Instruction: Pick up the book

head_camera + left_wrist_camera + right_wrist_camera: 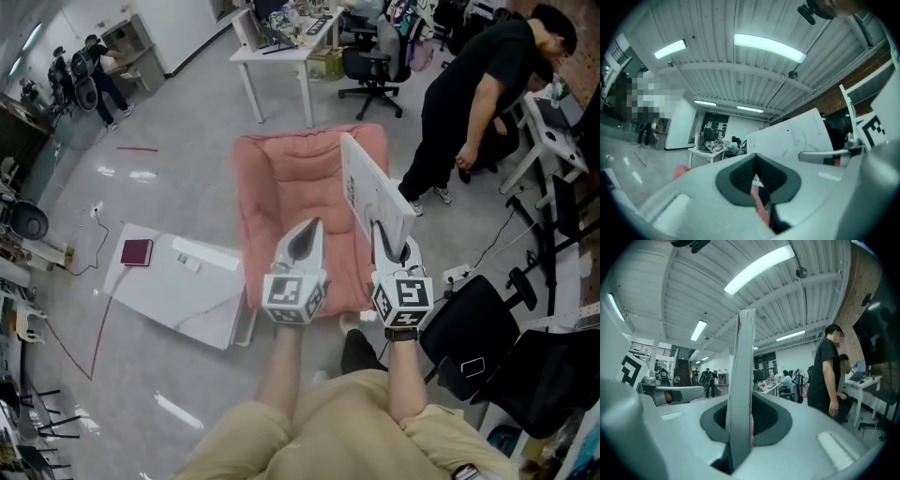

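Note:
The book [375,192] is thin and white with dark print on its cover. It stands upright on edge above the pink cushion [291,187], and my right gripper [386,246] is shut on its lower edge. In the right gripper view the book's grey edge [743,380] rises straight up from between the jaws of the right gripper [740,427]. My left gripper [306,234] is level beside it, to the left, its jaws together with nothing in them. The left gripper view shows the left gripper [757,180] and the book's white cover [797,136] to its right.
A low white board [178,291] lies on the floor at left with a maroon book [137,251] on it. A person in black [469,103] bends over at the upper right. A white desk [281,56], an office chair [375,66] and black chairs [469,337] stand around.

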The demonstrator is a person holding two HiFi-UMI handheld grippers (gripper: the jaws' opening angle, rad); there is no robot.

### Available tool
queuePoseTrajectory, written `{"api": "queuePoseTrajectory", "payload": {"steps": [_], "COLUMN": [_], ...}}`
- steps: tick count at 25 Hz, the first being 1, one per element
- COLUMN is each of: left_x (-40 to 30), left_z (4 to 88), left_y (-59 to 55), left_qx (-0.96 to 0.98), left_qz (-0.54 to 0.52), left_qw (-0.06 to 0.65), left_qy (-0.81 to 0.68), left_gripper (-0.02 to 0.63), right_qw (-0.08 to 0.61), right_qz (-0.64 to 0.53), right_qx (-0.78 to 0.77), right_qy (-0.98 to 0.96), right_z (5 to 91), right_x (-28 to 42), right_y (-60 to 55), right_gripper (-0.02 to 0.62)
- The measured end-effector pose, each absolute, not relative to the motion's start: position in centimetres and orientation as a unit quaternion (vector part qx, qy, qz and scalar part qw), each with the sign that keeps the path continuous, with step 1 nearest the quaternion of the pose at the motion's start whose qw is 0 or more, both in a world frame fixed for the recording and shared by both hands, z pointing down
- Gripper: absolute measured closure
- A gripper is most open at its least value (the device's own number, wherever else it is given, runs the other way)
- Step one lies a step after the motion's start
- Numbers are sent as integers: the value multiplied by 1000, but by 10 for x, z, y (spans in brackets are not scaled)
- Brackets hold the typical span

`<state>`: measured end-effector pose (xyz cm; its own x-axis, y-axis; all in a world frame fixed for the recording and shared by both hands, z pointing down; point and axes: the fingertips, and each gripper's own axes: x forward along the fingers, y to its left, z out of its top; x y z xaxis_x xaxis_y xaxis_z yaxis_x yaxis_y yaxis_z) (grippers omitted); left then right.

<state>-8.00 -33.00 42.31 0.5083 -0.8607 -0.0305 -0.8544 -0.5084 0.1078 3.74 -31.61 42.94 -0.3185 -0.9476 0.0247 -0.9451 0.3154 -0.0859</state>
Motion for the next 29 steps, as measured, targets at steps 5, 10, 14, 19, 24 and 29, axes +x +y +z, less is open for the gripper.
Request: {"api": "queuePoseTrajectory", "payload": {"steps": [5, 10, 14, 19, 24, 29], "left_x": [-86, -89, -87, -91, -88, -90], "left_z": [380, 367, 356, 344, 346, 345], "left_y": [-298, -269, -249, -233, -226, -220], "left_qx": [868, 870, 875, 876, 877, 878], "left_qz": [-70, -76, -81, -94, -99, -97], "left_qw": [9, -8, -14, -22, -22, -16], "left_qy": [-491, -488, -478, -473, -469, -468], "left_gripper": [604, 604, 604, 604, 604, 604], "right_qw": [40, 54, 55, 53, 50, 45], "right_qz": [7, 41, 47, 49, 57, 61], "right_qx": [-593, -601, -606, -606, -601, -599], "right_qy": [804, 797, 792, 793, 795, 797], "right_z": [382, 355, 347, 347, 343, 339], "right_x": [35, 35, 35, 31, 29, 24], "right_y": [-279, -247, -233, -220, -211, -205], "right_gripper": [549, 549, 549, 549, 549, 548]}}
